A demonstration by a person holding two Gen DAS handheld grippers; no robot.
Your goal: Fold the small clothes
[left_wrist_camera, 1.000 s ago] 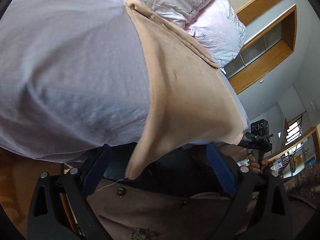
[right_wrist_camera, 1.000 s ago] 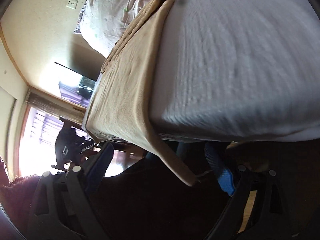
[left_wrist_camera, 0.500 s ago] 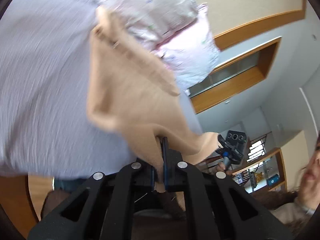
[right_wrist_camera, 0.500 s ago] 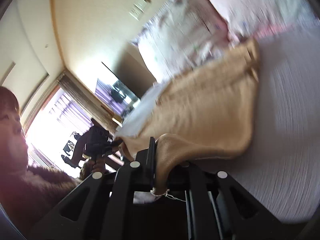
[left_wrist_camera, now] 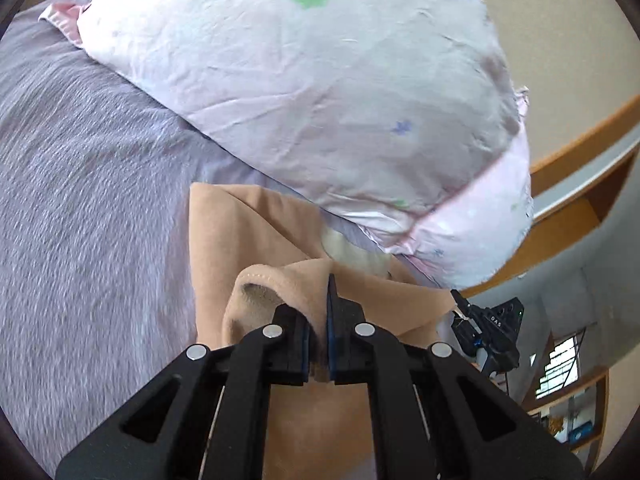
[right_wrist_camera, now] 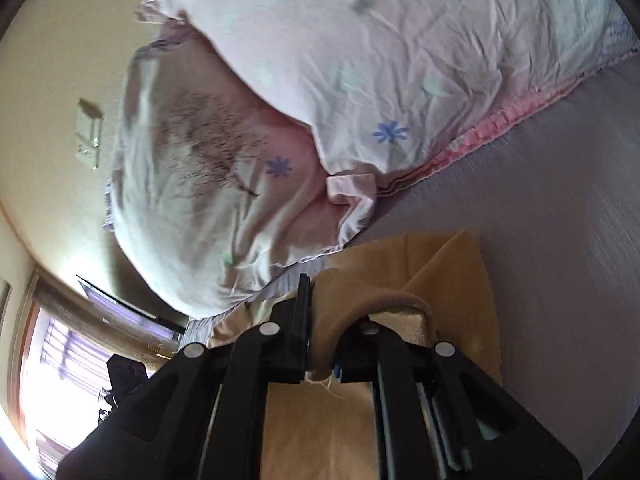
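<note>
A tan garment (left_wrist_camera: 240,240) lies on the lilac bed sheet (left_wrist_camera: 88,200), its far edge close under the pillows. My left gripper (left_wrist_camera: 318,312) is shut on a tan fold of the garment's hem, carried over the cloth toward the pillows. My right gripper (right_wrist_camera: 324,320) is shut on the other hem corner of the same garment (right_wrist_camera: 452,280), with a loose thread hanging below the pads. The right gripper also shows in the left wrist view (left_wrist_camera: 488,340), at the right.
Two floral pink-white pillows (left_wrist_camera: 320,92) (right_wrist_camera: 360,60) lie just beyond the garment. The lilac sheet (right_wrist_camera: 560,220) spreads to the side. A wall with a light switch (right_wrist_camera: 90,132) and a bright window (right_wrist_camera: 44,380) stand beyond the bed.
Both grippers closed on the garment's near hem corners at the bed edge, then lifted and carried them forward over the garment toward the pillows.
</note>
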